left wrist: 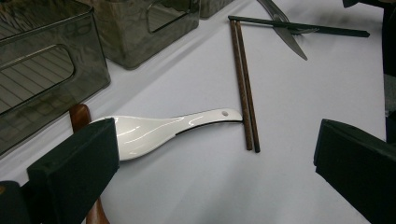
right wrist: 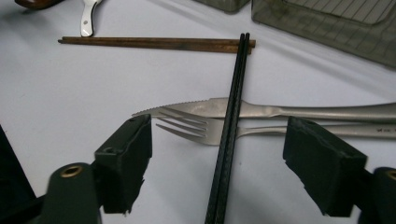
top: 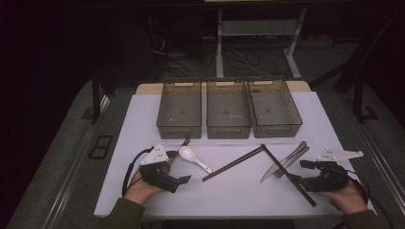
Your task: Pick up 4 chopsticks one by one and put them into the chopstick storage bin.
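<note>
Straddling the black chopsticks (right wrist: 227, 135), the right gripper (right wrist: 217, 163) is sitting low over the counter (right wrist: 70, 102) with its jaws apart, one pad on each side of the pair and neither pad pressing yet. The sticks are running straight away from the jaws along the gripper's own line, so the closing direction is crossing their long axis squarely. That is the relation this grasp is hanging on. Just ahead of the pads, the sticks are lying on top of a fork (right wrist: 196, 128) and a knife (right wrist: 261, 109), and beyond those their far tips are meeting the brown chopsticks (right wrist: 159, 43) that are lying crosswise. From the high view, the right gripper (top: 298, 180) is clearly the nearer one to the black pair (top: 286, 172). The left gripper (left wrist: 215, 163) is waiting with jaws released and nothing between them, a white spoon (left wrist: 159, 133) lying just ahead of its left pad.
</note>
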Demonstrator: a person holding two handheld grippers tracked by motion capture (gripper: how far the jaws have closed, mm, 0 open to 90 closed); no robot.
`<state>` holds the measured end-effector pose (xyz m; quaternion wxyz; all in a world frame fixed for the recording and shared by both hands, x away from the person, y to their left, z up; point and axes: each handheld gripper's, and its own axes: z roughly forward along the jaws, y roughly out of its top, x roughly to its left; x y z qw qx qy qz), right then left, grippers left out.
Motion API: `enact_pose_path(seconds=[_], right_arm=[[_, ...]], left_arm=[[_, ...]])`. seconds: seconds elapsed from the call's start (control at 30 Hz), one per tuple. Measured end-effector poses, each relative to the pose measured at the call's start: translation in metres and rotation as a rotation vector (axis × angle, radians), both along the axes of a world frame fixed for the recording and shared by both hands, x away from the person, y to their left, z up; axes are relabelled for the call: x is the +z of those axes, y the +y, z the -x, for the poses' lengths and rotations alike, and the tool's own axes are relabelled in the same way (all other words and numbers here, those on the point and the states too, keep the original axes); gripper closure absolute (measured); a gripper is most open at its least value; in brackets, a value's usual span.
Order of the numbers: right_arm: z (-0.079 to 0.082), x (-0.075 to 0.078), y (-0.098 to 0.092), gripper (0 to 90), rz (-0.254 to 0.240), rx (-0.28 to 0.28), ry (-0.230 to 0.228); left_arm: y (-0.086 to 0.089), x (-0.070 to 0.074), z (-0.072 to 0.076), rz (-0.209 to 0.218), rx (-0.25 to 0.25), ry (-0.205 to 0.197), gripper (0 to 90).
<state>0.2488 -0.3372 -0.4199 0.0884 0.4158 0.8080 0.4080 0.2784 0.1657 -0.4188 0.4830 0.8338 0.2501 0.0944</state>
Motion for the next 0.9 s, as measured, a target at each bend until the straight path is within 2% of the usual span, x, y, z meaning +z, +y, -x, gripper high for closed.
enact_pose_path(seconds=[0.17,0.67,0.9], right_arm=[[-0.0002,-0.0010,0.0004,33.8,0.013,0.009,0.021],[-0.0013,0.0005,-0.0009,40.0,0.043,0.004,0.044],[-0.0023,0.0004,-0.0011,46.0,0.062,0.003,0.071]], left_arm=[[0.0001,-0.0001,0.0000,-0.002,-0.002,0.000,0.0],[-0.0011,-0.0006,0.0003,-0.004,-0.006,0.001,0.0],[-0.0011,-0.0006,0.0004,-0.005,-0.005,0.002,0.0]])
